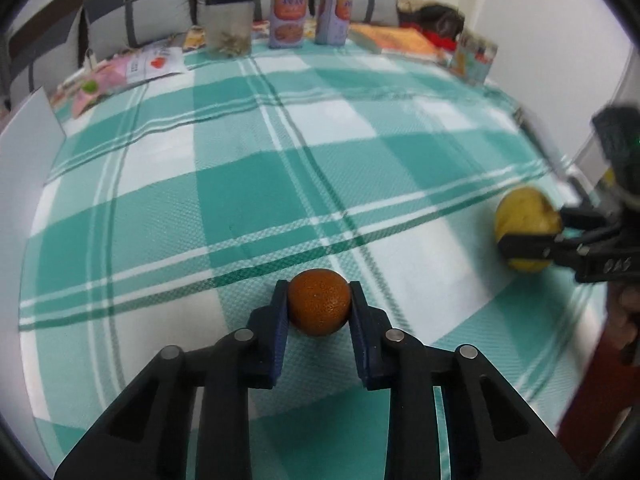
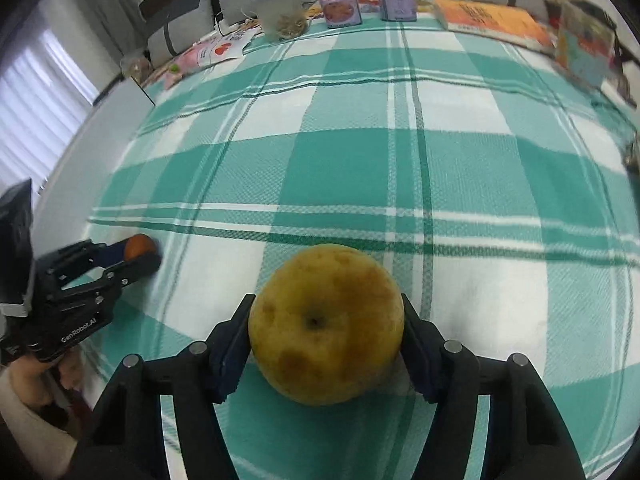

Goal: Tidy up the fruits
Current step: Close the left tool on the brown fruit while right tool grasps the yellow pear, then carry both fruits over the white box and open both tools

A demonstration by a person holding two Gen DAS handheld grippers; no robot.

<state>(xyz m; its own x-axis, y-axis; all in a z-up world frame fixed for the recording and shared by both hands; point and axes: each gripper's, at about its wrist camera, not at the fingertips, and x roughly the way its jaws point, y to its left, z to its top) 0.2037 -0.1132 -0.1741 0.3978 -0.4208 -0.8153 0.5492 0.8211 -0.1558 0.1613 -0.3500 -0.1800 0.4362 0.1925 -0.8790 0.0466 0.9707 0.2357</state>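
Note:
A small orange [image 1: 319,307] sits between the blue pads of my left gripper [image 1: 318,289], which is shut on it just above the checked cloth. The right wrist view shows that same left gripper [image 2: 140,255] at the far left, with the orange [image 2: 138,245] in its tips and a hand behind it. My right gripper [image 2: 326,301] is shut on a large yellow fruit [image 2: 326,324] with brown blotches, both pads pressing its sides. From the left wrist view, the right gripper [image 1: 526,230] holds the yellow fruit [image 1: 520,210] at the right edge.
A green and white checked tablecloth [image 1: 248,152] covers the table. Along the far edge stand two tins [image 1: 289,18], a lidded glass jar [image 1: 229,24], an orange book [image 1: 400,42], a colourful box [image 1: 474,58] and snack packets [image 1: 132,66]. Grey cushions [image 1: 136,20] line the back.

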